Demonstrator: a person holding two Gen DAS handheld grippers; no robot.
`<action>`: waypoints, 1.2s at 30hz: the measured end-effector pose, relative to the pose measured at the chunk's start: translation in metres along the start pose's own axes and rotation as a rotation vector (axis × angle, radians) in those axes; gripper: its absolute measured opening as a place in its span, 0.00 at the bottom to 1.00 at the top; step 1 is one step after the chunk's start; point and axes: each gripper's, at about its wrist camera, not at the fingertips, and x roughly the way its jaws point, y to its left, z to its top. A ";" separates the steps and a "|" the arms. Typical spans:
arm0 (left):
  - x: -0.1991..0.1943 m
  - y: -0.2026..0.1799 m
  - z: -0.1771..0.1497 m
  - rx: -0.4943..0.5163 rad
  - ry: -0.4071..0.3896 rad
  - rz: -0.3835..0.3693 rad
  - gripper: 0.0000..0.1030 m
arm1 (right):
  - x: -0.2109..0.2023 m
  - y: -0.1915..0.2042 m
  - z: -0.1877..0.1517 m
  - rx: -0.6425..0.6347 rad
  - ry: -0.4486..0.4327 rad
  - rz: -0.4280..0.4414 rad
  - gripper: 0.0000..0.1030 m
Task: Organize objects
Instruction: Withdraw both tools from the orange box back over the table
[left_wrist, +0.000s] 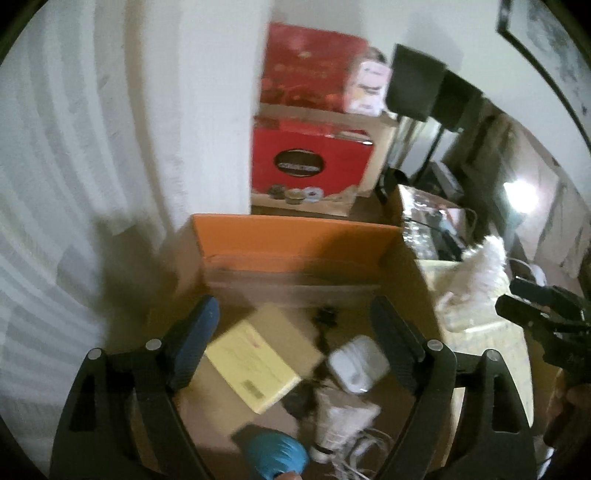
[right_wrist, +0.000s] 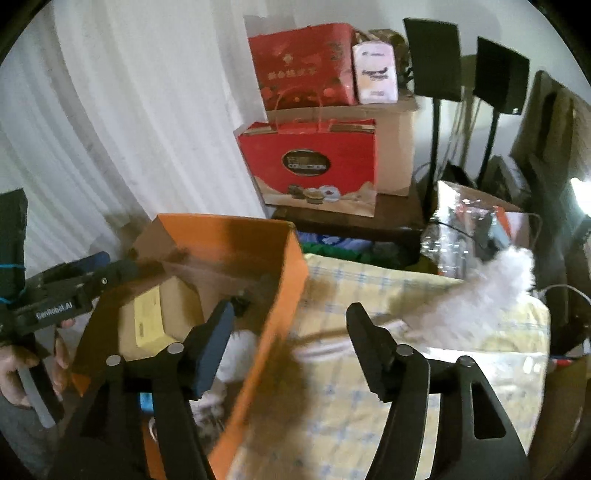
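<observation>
White curtains and stacked red gift boxes (right_wrist: 306, 173) backed a bed (right_wrist: 388, 295) bearing an orange box (left_wrist: 295, 236). Both grippers' fingers (left_wrist: 195, 339) were spread empty, the left gripper (left_wrist: 295, 332) over a yellow packet (left_wrist: 251, 365) stored inside.

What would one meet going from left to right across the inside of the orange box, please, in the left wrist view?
Yellow box → white case.
</observation>
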 end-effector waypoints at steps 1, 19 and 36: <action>-0.004 -0.007 -0.002 0.009 -0.002 -0.011 0.80 | -0.007 -0.005 -0.004 0.002 -0.005 -0.011 0.68; -0.011 -0.122 -0.035 0.112 0.058 -0.176 0.81 | -0.087 -0.110 -0.064 0.119 -0.029 -0.143 0.76; 0.042 -0.187 -0.021 0.110 0.153 -0.172 0.99 | -0.090 -0.191 -0.078 0.251 0.029 -0.205 1.00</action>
